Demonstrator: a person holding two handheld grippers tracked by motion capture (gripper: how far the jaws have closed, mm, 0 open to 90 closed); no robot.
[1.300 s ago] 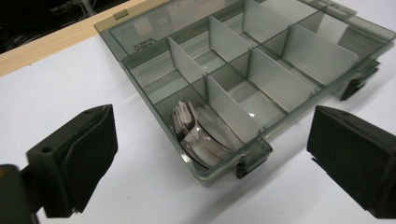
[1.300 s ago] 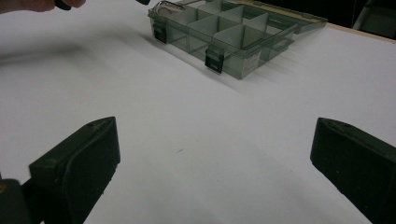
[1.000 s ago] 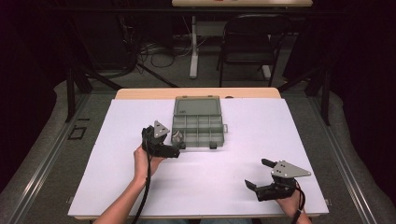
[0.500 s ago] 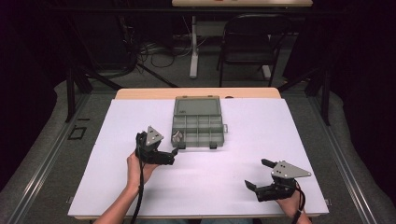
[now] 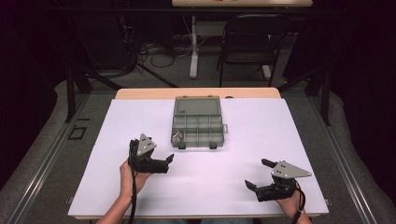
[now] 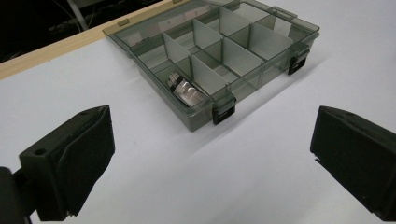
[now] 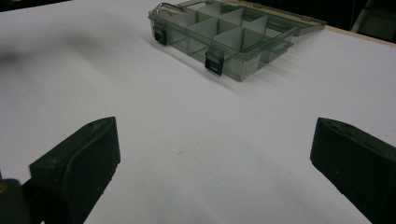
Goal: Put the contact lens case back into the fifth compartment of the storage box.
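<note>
A smoky-grey plastic organiser box (image 5: 197,122) lies open at the far middle of the white table cover, its lid laid back. A shiny metal piece (image 5: 177,137) rests in its front-left compartment; the other compartments look empty. My left gripper (image 5: 163,153) hovers open just short of the box's front-left corner, holding nothing. In the left gripper view the box (image 6: 219,51) and metal piece (image 6: 186,90) lie ahead of the wide-apart jaws. My right gripper (image 5: 258,174) is open and empty near the front right edge. In the right gripper view the box (image 7: 224,37) sits far ahead.
The white sheet (image 5: 210,196) covers most of the table, with a strip of bare wood (image 5: 140,93) along the far edge. Beyond the table stand a dark folding chair (image 5: 252,42) and a white table leg (image 5: 194,46) among floor cables.
My left gripper has drawn back from the box's front-left corner toward the person and a little left. The right gripper has stayed put.
</note>
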